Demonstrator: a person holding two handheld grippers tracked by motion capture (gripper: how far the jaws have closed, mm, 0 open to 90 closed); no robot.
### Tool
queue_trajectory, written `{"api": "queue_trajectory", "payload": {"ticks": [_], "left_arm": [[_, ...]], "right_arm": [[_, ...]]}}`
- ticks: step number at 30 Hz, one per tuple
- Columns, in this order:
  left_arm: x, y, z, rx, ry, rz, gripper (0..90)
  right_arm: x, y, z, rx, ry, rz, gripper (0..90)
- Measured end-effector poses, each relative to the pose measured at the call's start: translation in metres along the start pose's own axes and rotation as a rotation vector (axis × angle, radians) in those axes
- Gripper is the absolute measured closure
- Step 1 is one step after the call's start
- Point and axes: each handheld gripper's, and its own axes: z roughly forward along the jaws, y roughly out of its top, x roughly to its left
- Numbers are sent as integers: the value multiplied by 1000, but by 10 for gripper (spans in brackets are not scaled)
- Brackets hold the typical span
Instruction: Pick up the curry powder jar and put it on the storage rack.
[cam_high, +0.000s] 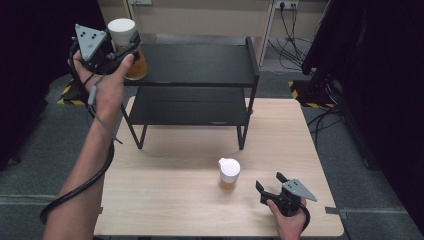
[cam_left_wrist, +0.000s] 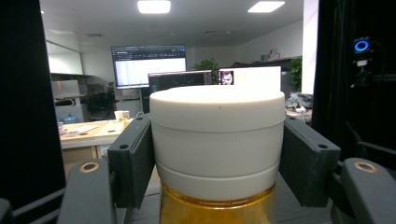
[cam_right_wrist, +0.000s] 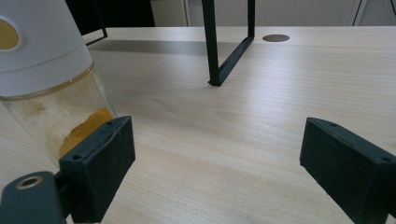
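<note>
While left tongs (cam_high: 127, 49) pinched white-capped amber jar (cam_high: 125, 37) for black two-tier shelf (cam_high: 200, 65), we kept right tongs (cam_high: 270, 182) spread beside smaller white-lidded spice jar (cam_high: 229, 174).

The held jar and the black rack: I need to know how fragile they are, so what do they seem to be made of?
The held jar has a matte white lid, probably plastic, over a clear amber-filled body, glass or plastic. The black rack looks like matte painted metal, judging by its thin legs.
</note>
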Motion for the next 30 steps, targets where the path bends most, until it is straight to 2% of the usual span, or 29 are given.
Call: {"api": "queue_trajectory", "payload": {"ticks": [3,8,30], "left_arm": [[1,-1,7,13,8,-12,335],[1,-3,15,23,21,-9,335],[2,-8,22,41,37,-40,334]], "right_arm": [[0,0,0,1,0,0,105],[0,0,0,-2,1,2,105],[0,0,0,-1,3,-3,105]]}}
